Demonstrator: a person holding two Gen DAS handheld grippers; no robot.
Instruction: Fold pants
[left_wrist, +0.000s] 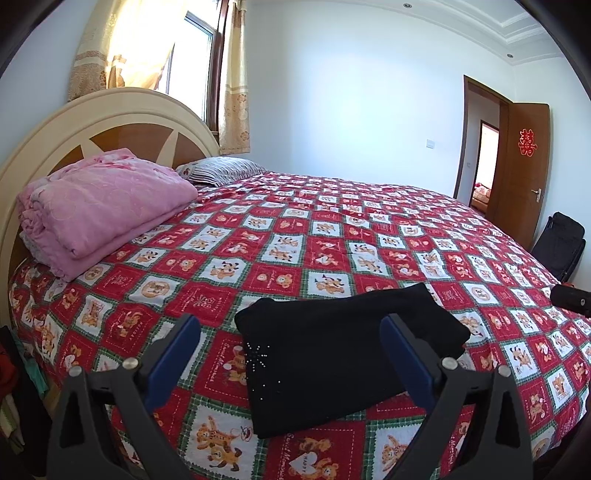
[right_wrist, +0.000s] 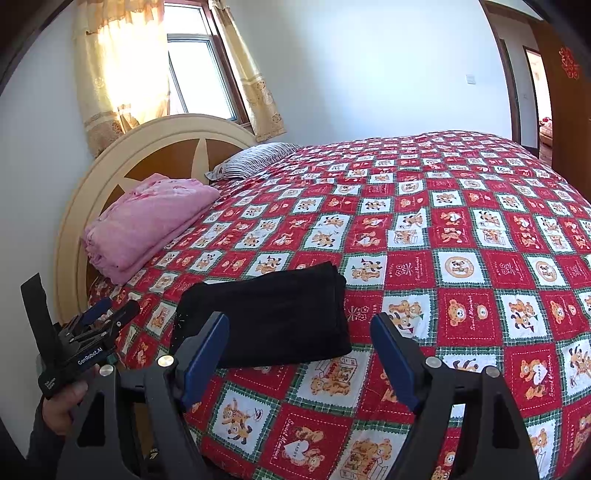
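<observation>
Your black fabric pants (left_wrist: 343, 354) are lying folded in a compact rectangle on the red patchwork bedspread (left_wrist: 295, 236); left claw (left_wrist: 291, 354) and right claw (right_wrist: 299, 354) are both hovering agape, empty. Looks essentially done.

Your right gripper (right_wrist: 299, 350) hangs w/ jaws wide apart, nothing between them. Folded black pants (right_wrist: 269, 317) lie flat on the quilt (right_wrist: 461, 236) near the bed's front edge. Left gripper (right_wrist: 107, 314) sits at the left edge. Pink blanket (right_wrist: 147, 225) by the headboard (right_wrist: 166, 147).
</observation>
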